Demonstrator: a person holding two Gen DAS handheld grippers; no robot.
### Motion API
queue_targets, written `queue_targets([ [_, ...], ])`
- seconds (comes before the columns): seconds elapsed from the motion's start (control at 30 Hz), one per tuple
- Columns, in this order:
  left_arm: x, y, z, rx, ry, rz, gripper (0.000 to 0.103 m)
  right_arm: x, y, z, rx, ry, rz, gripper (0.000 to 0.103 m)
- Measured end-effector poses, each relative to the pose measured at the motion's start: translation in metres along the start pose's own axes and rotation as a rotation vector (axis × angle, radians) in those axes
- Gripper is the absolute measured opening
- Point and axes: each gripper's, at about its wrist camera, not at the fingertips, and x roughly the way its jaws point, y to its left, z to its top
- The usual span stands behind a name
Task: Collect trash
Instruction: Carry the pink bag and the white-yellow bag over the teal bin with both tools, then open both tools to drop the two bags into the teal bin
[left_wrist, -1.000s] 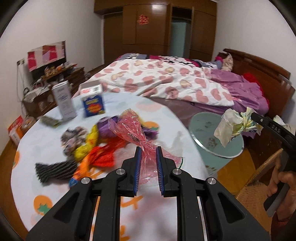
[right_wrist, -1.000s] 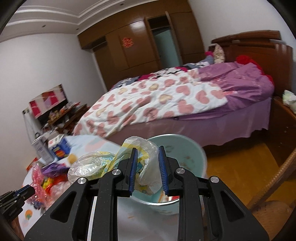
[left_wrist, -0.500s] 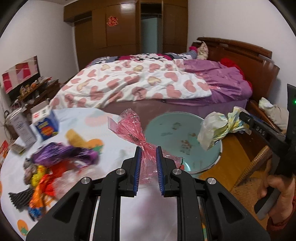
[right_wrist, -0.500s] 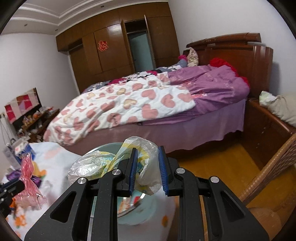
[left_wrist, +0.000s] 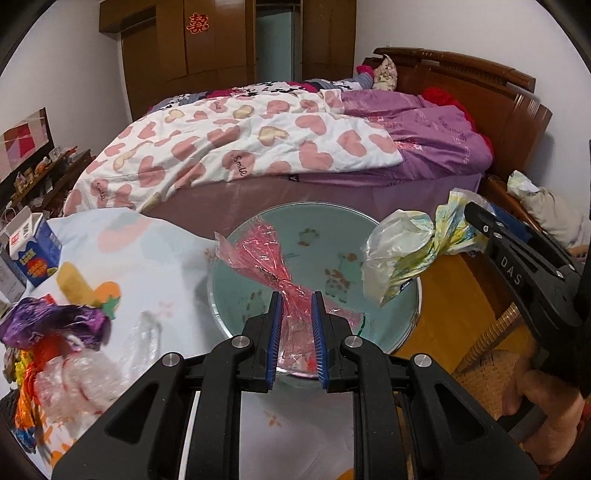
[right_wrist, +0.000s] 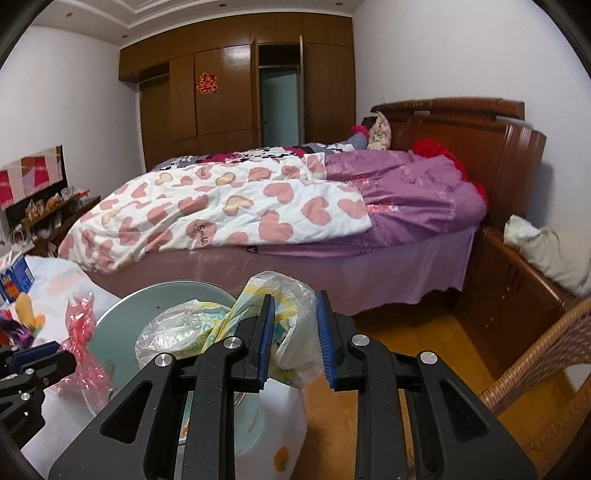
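Left of the left gripper (left_wrist: 297, 314), loose wrappers (left_wrist: 55, 332) lay on the table (left_wrist: 166, 258). The left gripper pinched a pink wrapper (left_wrist: 266, 262) over the basin (left_wrist: 369, 236), positioned for release. Right of it, the right gripper (right_wrist: 295, 332) clamped a crumpled bag (right_wrist: 291, 314), presumably also bound for the basin.

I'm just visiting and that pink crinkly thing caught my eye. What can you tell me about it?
The pink wrapper is a thin, see-through plastic bag, crumpled and twisted narrow in the middle, with some dark print on it. The left gripper is shut on that twisted part, and its wider end fans up and away from the fingers. It hangs over the pale green basin beside the table, touching nothing but the gripper's blue pads as far as can be seen.
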Motion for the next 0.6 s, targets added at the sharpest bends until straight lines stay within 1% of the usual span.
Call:
queue_targets([
  [0.17,0.016,-0.008,-0.002,0.014,0.028,0.002,0.016,0.01,0.005,-0.003,-0.025,0.013,0.005,0.024],
  [0.33,0.032,-0.006,-0.009,0.013,0.065,0.007,0.016,0.016,0.015,-0.007,-0.079,0.017,0.022,0.024],
  [0.6,0.049,-0.002,-0.01,-0.004,0.105,0.01,0.016,0.028,0.026,-0.011,-0.098,0.059,0.055,0.024],
])
